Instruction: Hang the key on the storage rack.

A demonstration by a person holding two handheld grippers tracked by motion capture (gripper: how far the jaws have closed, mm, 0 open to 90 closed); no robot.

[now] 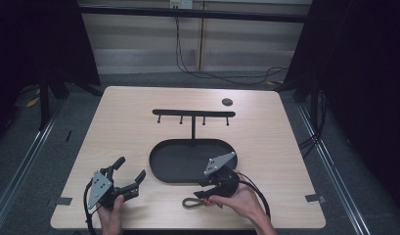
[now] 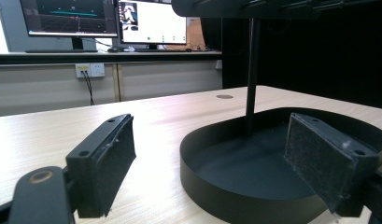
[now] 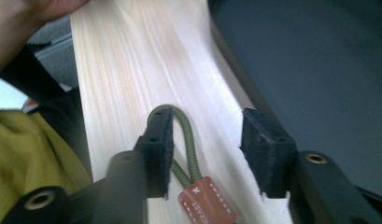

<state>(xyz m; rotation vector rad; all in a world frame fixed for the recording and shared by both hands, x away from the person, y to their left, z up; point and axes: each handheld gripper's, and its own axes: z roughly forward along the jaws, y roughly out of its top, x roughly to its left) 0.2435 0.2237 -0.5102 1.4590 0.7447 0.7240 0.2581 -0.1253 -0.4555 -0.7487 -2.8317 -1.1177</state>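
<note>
Wood table: black tray stand at frame centre, green cord loop lower centre near front edge, small dark disc upper centre-right.

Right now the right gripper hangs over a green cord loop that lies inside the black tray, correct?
Not quite. The cord loop lies on the table, in front of the tray, not inside it, as the high view shows. The right gripper does hang over it, jaws astride.

cord loop: near half hidden behind one jaw | leather tag: cut by bottom edge, lettering blurred | rack: top bar cropped | monitors: content unreadable
</note>
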